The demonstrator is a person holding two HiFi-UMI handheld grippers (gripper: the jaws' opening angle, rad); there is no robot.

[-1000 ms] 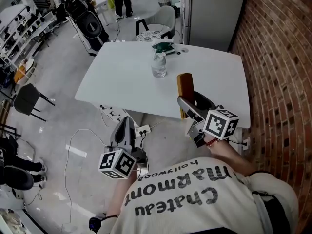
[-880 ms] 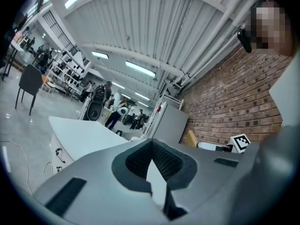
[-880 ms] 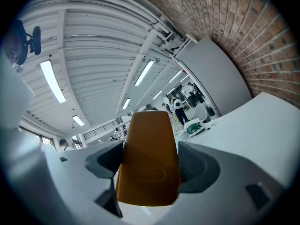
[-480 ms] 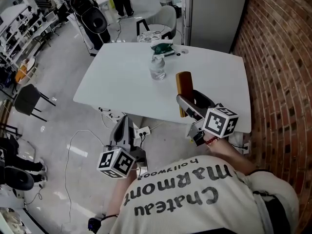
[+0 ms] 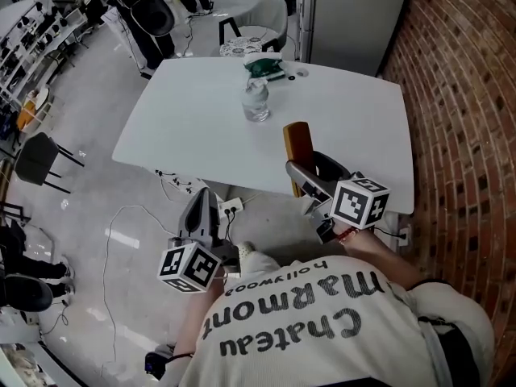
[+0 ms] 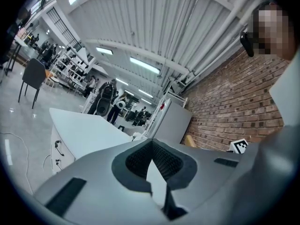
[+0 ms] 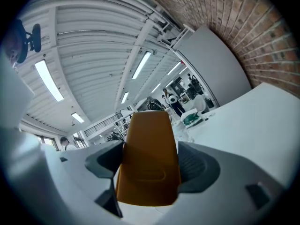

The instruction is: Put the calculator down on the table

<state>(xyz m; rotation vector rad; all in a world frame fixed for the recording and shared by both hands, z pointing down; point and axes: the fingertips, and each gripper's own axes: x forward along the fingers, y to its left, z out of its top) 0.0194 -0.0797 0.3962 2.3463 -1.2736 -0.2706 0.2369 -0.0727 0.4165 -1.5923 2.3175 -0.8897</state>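
- One calculator (image 5: 299, 145), a flat orange-brown slab, stands upright in the right claw (image 5: 311, 176), which is clenched on its lower end. It hangs over the near right edge of the white surface (image 5: 193, 127) and is not yet set down.
- In the right gripper view the calculator (image 7: 148, 159) fills the gap between the dark pads, its plain back facing the camera.
- It looks rigid, light and smooth-cased, so it may slip if the hold loosens early. A hold across the narrow lower end, as now, seems sound, and the claw would need tilting for the slab to land flat.
- One left claw (image 5: 202, 214) hangs low beside the surface, closed with nothing between its pads.
- On the surface there is one clear bottle (image 5: 256, 103) near the middle and one green-and-white bundle (image 5: 263, 66) at the far edge.
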